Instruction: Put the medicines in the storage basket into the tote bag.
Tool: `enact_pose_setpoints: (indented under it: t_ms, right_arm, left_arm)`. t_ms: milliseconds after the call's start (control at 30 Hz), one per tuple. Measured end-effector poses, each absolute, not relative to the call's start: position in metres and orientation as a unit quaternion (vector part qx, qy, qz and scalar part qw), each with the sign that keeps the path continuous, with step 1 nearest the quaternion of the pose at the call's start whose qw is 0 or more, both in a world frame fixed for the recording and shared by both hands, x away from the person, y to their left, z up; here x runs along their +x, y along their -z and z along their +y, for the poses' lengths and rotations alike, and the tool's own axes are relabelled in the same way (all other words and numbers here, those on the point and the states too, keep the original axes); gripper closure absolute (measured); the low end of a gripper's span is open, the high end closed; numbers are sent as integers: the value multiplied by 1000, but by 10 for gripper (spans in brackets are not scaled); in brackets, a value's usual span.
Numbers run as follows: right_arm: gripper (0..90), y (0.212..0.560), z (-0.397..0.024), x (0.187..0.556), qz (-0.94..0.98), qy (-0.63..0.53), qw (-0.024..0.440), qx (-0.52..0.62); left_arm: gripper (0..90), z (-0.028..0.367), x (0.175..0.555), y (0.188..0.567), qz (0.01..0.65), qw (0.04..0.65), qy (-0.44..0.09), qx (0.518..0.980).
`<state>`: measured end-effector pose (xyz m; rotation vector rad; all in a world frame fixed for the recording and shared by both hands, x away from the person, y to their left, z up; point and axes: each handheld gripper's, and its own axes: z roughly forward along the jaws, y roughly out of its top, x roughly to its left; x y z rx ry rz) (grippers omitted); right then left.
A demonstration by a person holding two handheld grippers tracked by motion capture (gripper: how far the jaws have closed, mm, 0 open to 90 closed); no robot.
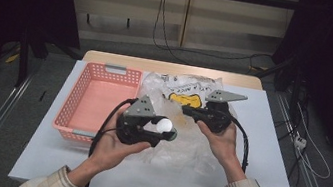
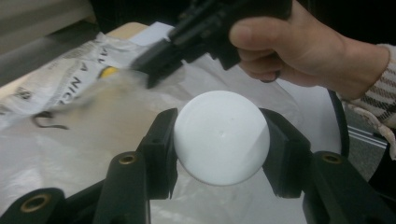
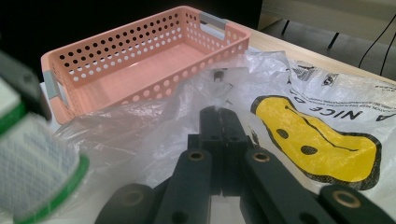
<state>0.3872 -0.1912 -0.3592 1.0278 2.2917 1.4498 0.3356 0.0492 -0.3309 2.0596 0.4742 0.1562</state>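
A white ball (image 2: 222,136) sits clamped between the two black jaws of my left gripper (image 1: 167,129), held just above a crumpled clear plastic bag (image 1: 182,141). The ball (image 1: 164,124) hangs over the bag's near left part. The bag carries a yellow smiley print (image 3: 317,140). My right gripper (image 3: 219,115) has its jaws pressed together, and a fold of the bag's film rises to their tips. In the high view the right gripper (image 1: 186,110) points left over the bag's middle, just behind the ball. It also shows ahead of the ball (image 2: 142,63).
A pink perforated basket (image 1: 80,91), nothing in it, stands left of the bag on the white tabletop (image 1: 266,155). A blurred white and green shape (image 3: 35,172) sits close at the left of the right gripper view. Cables trail from both grippers towards the person.
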Motion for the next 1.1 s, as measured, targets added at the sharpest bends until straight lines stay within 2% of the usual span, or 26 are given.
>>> enact_pose_setpoints:
  t_ms: [200,300,500,833,1100]
  right_arm:
    - [900,360,-190,386,787,-493,120,351]
    - [900,358,-192,386,787,-492,126,349]
    - [900,359,-197,384,786,-490,125,355]
    - [900,362,-194,369,804,-472,120,341]
    - [900,382,-200,368,812,-452,105,354]
  left_arm:
    - [511,25,341,349,192,472,-52,859]
    - [511,18,353,359,215,459,-42,861]
    - [510,1,363,380,227,439,-53,868]
    - [510,-6,382,410,271,419,-57,865]
    - [510,-15,389,424,280,402,-71,869]
